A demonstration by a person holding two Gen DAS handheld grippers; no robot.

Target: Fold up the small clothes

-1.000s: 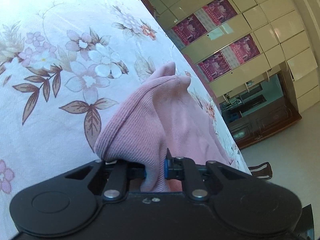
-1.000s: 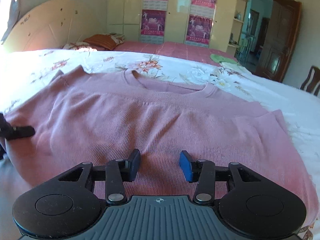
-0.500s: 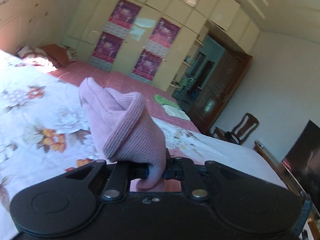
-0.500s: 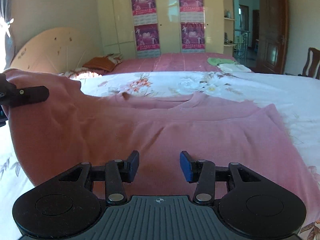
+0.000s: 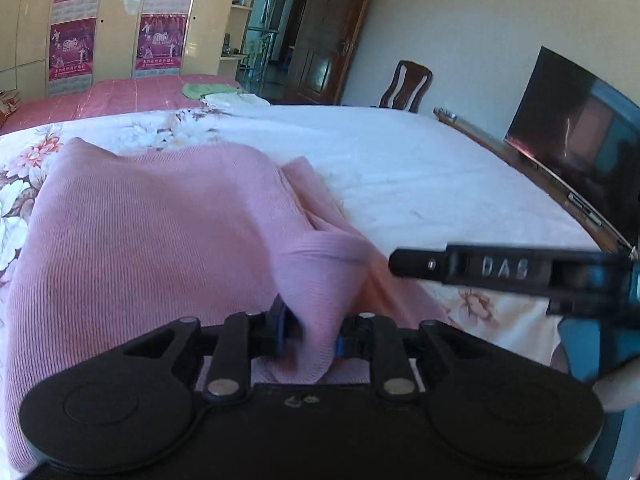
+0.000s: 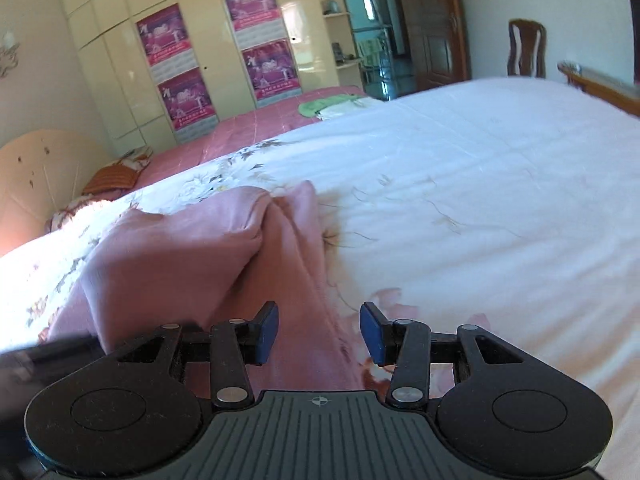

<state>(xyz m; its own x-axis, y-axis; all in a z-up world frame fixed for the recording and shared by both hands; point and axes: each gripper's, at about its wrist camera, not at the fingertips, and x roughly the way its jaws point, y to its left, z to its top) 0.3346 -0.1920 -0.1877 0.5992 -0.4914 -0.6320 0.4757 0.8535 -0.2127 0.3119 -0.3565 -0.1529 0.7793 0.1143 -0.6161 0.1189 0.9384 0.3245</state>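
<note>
Pink sweater (image 5: 152, 240) lies on floral bedsheet (image 5: 420, 168), one side folded over body, filling 9 o'clock half of left wrist view. Left gripper (image 5: 310, 334) jaws opening, bunched pink knit fold still between blue pads. Right gripper (image 6: 318, 334) open, nothing clamped; sweater edge lies beneath it, running toward 11 o'clock. Right gripper's finger crosses left view at 3 o'clock. Wooden chair (image 5: 406, 86) at 1 o'clock.
</note>
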